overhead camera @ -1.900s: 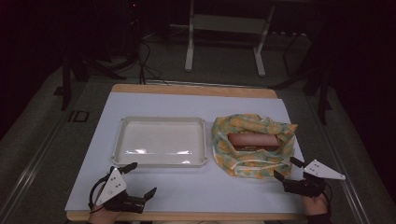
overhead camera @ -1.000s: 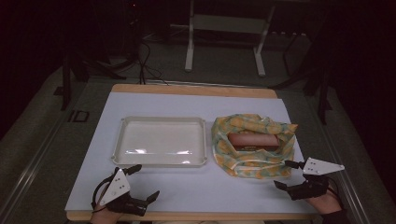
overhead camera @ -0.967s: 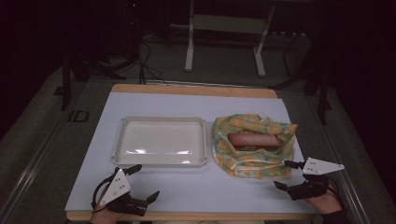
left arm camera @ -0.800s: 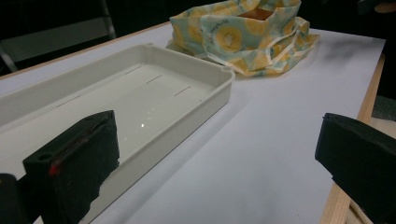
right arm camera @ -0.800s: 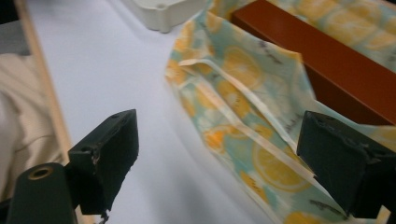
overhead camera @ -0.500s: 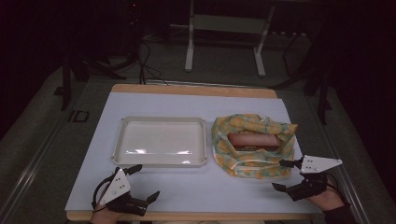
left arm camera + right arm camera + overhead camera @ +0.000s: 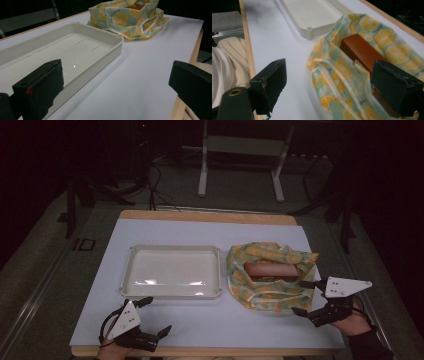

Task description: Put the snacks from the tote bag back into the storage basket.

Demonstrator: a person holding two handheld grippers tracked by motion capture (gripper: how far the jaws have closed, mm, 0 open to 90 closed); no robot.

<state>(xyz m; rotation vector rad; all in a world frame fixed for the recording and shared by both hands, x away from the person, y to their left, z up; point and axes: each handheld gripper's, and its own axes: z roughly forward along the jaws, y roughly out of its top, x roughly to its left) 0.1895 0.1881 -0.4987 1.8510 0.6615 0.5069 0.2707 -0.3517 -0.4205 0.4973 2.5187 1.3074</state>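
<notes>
A lemon-print cloth bag [image 7: 270,275] lies open on the right of the white table, with a long brown box [image 7: 270,270] inside it. My right gripper [image 7: 303,297] is open at the bag's near right edge, its jaws straddling the cloth. In the right gripper view the brown box [image 7: 362,53] lies in the bag [image 7: 337,72] between the wide jaws. An empty white tray [image 7: 171,271] sits at the table's middle left. My left gripper [image 7: 156,316] is open near the front left edge, just short of the tray [image 7: 62,52].
The white table sheet [image 7: 210,320] ends at a wooden front edge [image 7: 210,351] close to both hands. The bag [image 7: 127,17] lies beyond the tray in the left gripper view. A metal stand [image 7: 240,150] and cables are on the dark floor behind the table.
My right gripper has shifted slightly up and toward the bag's right edge. The left gripper has barely moved. Bag, box and tray lie as before.
</notes>
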